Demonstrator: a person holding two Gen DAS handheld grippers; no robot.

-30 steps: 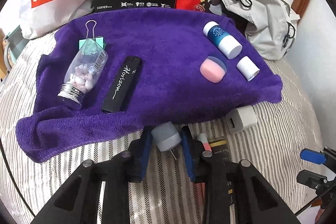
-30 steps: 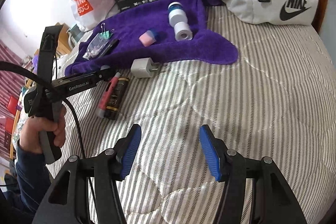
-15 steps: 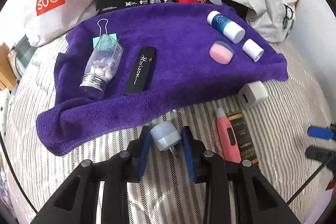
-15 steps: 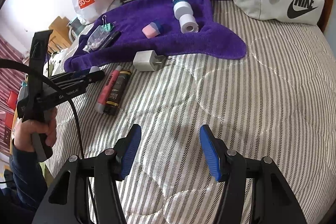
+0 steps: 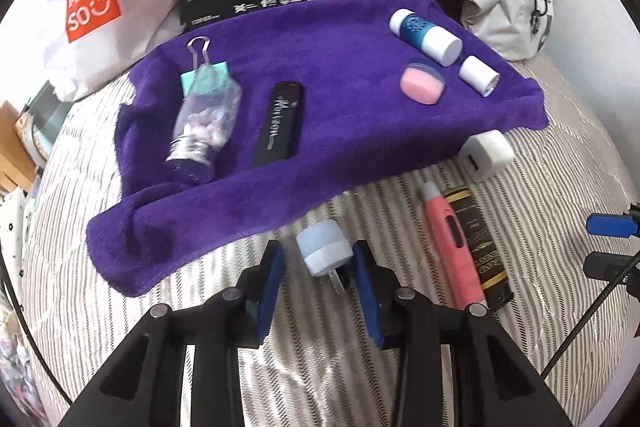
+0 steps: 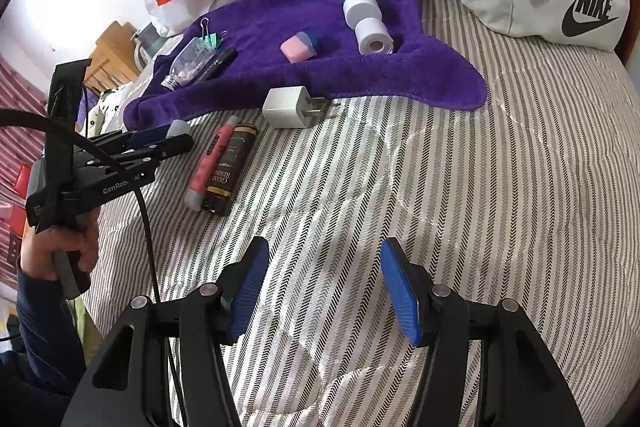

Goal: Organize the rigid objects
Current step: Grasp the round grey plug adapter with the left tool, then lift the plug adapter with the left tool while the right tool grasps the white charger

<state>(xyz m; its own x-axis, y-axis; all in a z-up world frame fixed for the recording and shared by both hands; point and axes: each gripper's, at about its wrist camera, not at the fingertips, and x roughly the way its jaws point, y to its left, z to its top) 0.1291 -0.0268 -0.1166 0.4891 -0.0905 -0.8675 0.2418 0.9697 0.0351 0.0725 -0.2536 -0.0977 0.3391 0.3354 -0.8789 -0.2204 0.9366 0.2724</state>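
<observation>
Two prongs stick out of the pale blue plug adapter [image 5: 324, 251] toward the camera, and they are the first hazard. The adapter sits between the fingers of the left gripper [image 5: 318, 269], tilted, just off the near hem of the purple towel [image 5: 360, 131] at its 6 o'clock. Striped bedcover [image 6: 440, 227] shows between the adapter and the left pad [image 5: 272, 279], so the jaws look too far apart to be clamping it, and only the right pad seems to touch.

If the adapter is meant to end up on the towel, it is short of it. I cannot tell whether it rests on the cover or hangs there. On the soft, quilted surface its round body may roll toward the pink pen-shaped device [image 5: 448, 247] and the black box [image 5: 478, 247] at its 3 o'clock. Closing again on a tilted cylinder could squirt it out sideways or snag the prongs in the towel's pile.

The right gripper [image 6: 320, 283] hangs spread wide and empty over bare cover, with the white charger [image 6: 286, 107] at its 12 o'clock.
</observation>
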